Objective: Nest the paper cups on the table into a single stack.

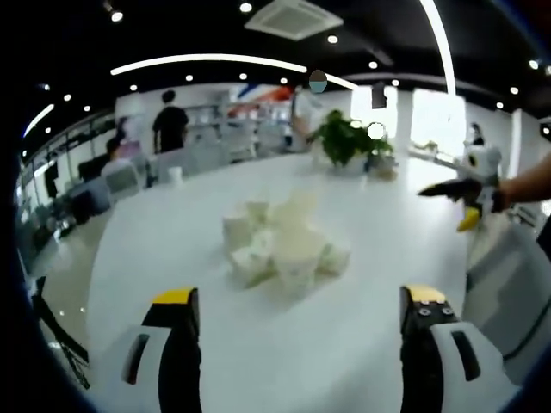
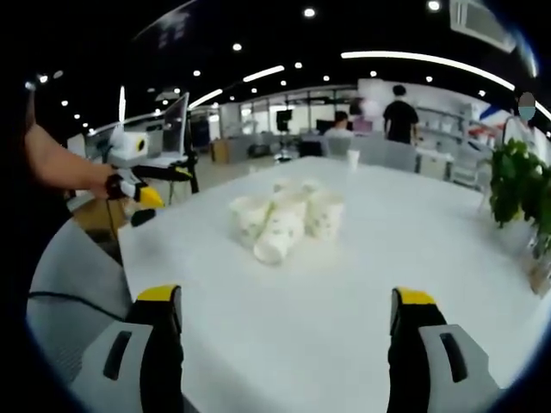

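Observation:
Several white paper cups (image 1: 282, 243) lie in a loose heap in the middle of a white table (image 1: 172, 249); some lie on their sides, a few stand. The same heap of paper cups (image 2: 284, 221) sits ahead in the right gripper view. My left gripper (image 1: 301, 310) stands open, short of the heap, with nothing between its jaws. My right gripper (image 2: 288, 310) is open too, also short of the heap and empty. The right gripper (image 1: 465, 200) appears at the right edge of the left gripper view, held by a hand. The left gripper (image 2: 138, 191) appears at the left of the right gripper view.
A potted green plant (image 1: 344, 138) stands at the far side of the table, and the plant (image 2: 521, 194) is at the right in the right gripper view. One lone cup (image 2: 353, 158) stands far back. Chairs (image 1: 508, 275) line the table's edge. People stand in the background.

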